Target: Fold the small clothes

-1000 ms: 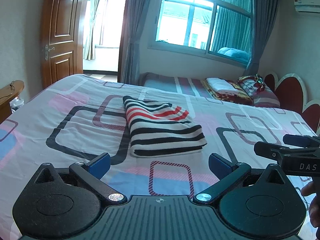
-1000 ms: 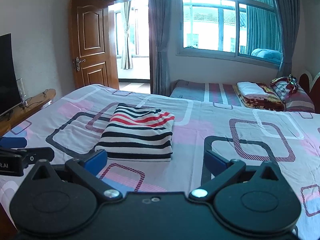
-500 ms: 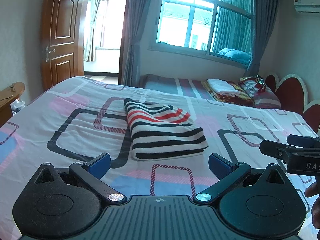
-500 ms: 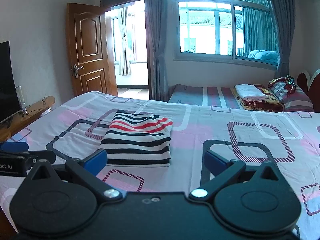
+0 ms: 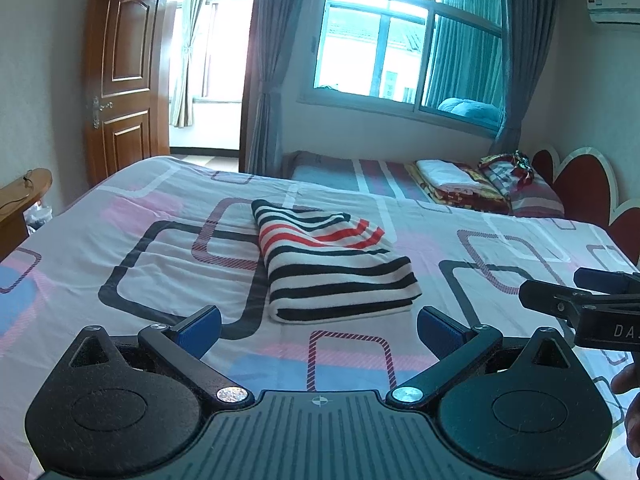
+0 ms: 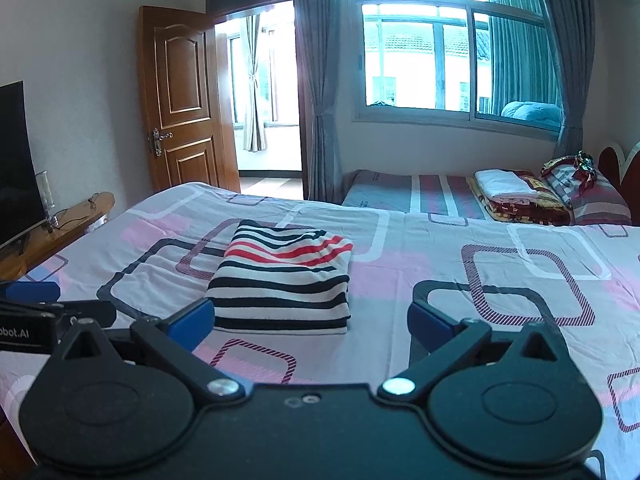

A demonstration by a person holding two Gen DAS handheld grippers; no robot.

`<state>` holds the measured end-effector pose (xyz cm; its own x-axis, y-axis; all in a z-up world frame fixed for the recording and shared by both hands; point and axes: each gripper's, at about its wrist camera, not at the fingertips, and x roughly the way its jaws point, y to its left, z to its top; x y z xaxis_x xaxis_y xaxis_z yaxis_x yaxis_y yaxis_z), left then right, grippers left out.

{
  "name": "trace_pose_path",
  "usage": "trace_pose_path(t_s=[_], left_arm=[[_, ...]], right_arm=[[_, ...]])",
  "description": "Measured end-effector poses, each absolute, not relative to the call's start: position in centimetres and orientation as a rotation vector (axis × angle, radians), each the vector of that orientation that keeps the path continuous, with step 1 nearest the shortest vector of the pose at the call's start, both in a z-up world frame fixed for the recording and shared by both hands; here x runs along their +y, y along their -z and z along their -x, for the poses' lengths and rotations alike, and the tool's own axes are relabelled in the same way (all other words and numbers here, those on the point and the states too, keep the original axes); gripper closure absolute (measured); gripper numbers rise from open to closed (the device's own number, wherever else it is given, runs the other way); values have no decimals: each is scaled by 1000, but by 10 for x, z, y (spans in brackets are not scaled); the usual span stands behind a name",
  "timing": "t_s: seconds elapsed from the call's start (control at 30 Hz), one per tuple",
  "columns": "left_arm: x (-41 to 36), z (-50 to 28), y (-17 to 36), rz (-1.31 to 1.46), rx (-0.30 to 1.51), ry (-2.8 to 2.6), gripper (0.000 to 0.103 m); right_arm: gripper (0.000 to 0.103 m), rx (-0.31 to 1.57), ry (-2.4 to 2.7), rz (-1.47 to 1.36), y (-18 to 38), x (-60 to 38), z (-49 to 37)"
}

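Left wrist view: I see the striped garment [image 5: 336,268] folded into a soft rectangle on the bed [image 5: 120,248]; both my left gripper [image 5: 318,326] and right gripper [image 6: 310,320] are spread wide, empty.

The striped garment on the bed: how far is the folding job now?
Done, it seems: the striped garment lies folded in a neat rectangle on the bed. In hand: nothing; the left gripper and right gripper are open and empty. Left: no other loose clothes show here.
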<state>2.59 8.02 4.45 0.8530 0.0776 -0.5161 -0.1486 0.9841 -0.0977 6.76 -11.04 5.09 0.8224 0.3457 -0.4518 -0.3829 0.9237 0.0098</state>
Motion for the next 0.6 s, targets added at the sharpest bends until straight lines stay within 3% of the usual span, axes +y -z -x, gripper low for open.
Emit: trace_pose_path(t_s=[0.6], left_arm=[[78,-22,-44,121,511,-69,0]], right_arm=[[1,468,-378,78,-47,-107,-67]])
